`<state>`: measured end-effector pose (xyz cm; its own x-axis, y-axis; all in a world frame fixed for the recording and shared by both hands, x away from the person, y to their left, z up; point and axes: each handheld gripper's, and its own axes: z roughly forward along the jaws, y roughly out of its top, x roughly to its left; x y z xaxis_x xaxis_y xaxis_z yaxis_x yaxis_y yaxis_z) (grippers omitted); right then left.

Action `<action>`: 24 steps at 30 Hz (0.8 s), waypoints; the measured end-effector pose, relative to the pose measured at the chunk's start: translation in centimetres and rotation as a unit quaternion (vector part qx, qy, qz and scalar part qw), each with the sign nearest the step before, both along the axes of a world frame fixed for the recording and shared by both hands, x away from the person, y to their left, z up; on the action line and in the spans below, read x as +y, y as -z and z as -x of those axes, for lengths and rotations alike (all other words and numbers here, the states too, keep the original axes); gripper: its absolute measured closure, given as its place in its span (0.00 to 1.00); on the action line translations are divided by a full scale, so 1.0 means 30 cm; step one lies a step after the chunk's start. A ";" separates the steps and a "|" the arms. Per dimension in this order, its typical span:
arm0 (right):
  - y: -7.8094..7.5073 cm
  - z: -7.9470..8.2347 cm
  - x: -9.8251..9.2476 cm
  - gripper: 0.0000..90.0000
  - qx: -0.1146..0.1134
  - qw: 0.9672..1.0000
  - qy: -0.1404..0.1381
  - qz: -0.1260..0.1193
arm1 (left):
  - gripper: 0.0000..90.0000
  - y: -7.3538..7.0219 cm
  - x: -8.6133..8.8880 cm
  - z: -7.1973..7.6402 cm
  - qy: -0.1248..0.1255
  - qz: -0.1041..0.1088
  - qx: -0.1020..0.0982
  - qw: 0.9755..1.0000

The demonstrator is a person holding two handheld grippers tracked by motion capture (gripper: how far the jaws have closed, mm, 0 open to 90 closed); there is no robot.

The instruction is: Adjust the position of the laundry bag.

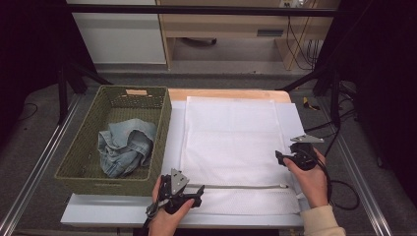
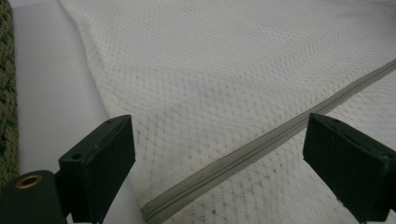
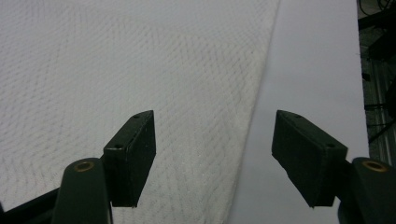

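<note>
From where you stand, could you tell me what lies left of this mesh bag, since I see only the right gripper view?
Observer: A woven basket sits left of the mesh bag, with crumpled denim inside.
Operator: Thank you. Where is the bag's zipper, please?
Observer: The zipper runs along the near edge; its pull is at the right end.
Operator: And the other gripper?
Observer: The left gripper is open, straddling the zipper's left end without touching it.

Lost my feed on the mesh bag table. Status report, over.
Left gripper open over the zipper end. Right gripper open, straddling the mesh bag right edge, nothing gripped. Jeans in the basket. Nothing in the way.
</note>
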<state>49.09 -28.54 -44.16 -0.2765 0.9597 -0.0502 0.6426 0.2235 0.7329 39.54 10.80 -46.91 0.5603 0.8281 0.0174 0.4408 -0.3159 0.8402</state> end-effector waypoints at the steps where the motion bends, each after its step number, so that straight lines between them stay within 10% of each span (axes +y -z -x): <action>1: 0.006 -0.001 -0.002 0.35 0.001 1.000 -0.002 0.002 | 0.10 -0.001 0.001 0.000 -0.001 0.000 -0.001 1.000; 24: 0.065 -0.009 -0.018 0.53 0.033 0.999 0.003 0.006 | 0.10 0.004 -0.007 0.003 0.004 -0.009 -0.001 1.000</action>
